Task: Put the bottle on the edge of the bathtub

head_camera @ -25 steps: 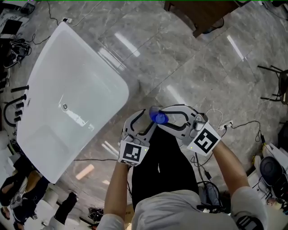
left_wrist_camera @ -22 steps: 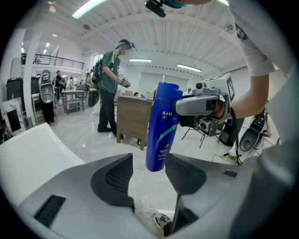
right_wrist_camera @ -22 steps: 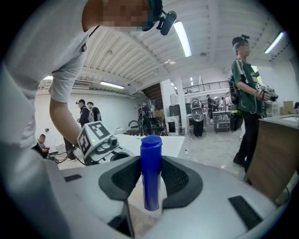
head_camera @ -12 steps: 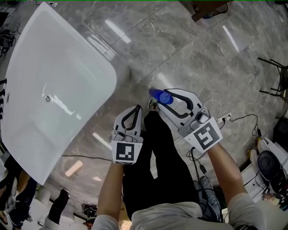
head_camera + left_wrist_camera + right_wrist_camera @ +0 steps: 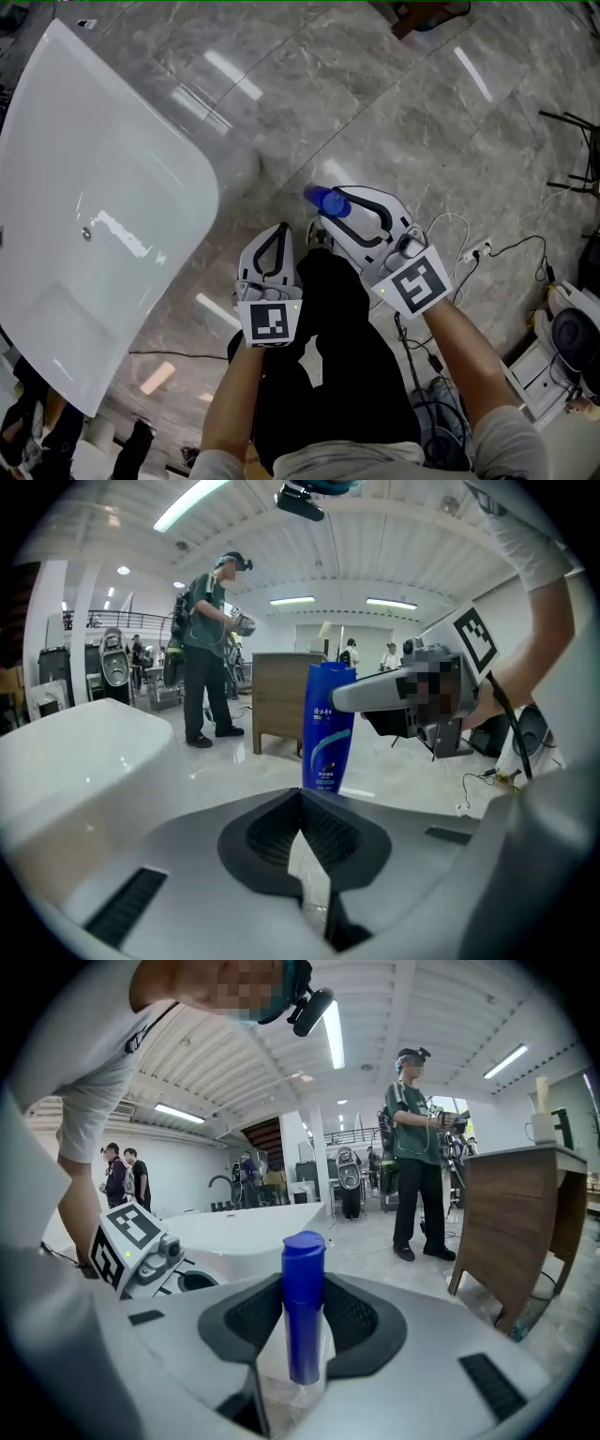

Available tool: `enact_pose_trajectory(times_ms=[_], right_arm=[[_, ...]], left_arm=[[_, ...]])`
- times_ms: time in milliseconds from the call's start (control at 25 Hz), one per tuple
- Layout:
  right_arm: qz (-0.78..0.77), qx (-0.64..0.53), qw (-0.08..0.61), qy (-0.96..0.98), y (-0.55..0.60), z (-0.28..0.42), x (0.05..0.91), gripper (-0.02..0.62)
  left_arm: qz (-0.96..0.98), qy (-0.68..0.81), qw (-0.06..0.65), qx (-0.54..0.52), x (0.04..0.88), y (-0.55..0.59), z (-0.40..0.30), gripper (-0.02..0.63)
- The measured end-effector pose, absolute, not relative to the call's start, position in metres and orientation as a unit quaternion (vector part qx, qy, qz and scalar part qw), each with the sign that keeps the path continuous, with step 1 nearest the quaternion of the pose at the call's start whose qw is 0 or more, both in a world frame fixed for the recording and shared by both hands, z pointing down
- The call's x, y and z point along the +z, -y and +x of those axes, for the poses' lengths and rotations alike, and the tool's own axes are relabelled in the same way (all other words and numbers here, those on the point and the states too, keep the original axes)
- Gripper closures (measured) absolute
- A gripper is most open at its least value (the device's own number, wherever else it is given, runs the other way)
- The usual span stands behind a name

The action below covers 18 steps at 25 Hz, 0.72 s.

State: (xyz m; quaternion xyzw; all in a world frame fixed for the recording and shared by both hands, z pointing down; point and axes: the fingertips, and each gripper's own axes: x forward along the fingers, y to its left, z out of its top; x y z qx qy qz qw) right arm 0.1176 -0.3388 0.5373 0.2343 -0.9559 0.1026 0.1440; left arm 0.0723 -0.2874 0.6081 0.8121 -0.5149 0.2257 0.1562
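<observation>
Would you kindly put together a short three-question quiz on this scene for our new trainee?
1. What does the right tool grip?
2. In the head view, the white bathtub lies: A) left of both tools, B) right of both, C) between them.
3. True or false: the left tool has its jaws wide apart.

Key: 1. The blue bottle. 2. A. 3. False: its jaws are shut, with nothing between them.

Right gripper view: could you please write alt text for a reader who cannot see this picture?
The right gripper holds a blue bottle upright between its jaws. Beyond it are a white bathtub at the left, a standing person in the middle, and a wooden cabinet at the right.
</observation>
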Motion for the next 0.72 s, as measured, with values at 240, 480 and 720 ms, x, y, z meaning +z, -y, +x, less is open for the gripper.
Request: enact_pose_trajectory(times_ms=[240,480,720], right_arm=[[0.252,0.092,0.137,0.953,0.354,0.131,0.596,0.453],[0.263,0.089,0.133,0.952,0.354,0.140,0.656,0.453],[0.263,0.095,0.139,0.950,0.352,0.137,0.719,0.453]], left_arm=[[0.820,0.509,0.127,0.227,0.666,0.303,0.080,0.595],[0.809,0.536,0.123,0.208,0.712,0.314,0.079,0.595],[0.795,0.561,0.120,0.198,0.769,0.312,0.069,0.595]])
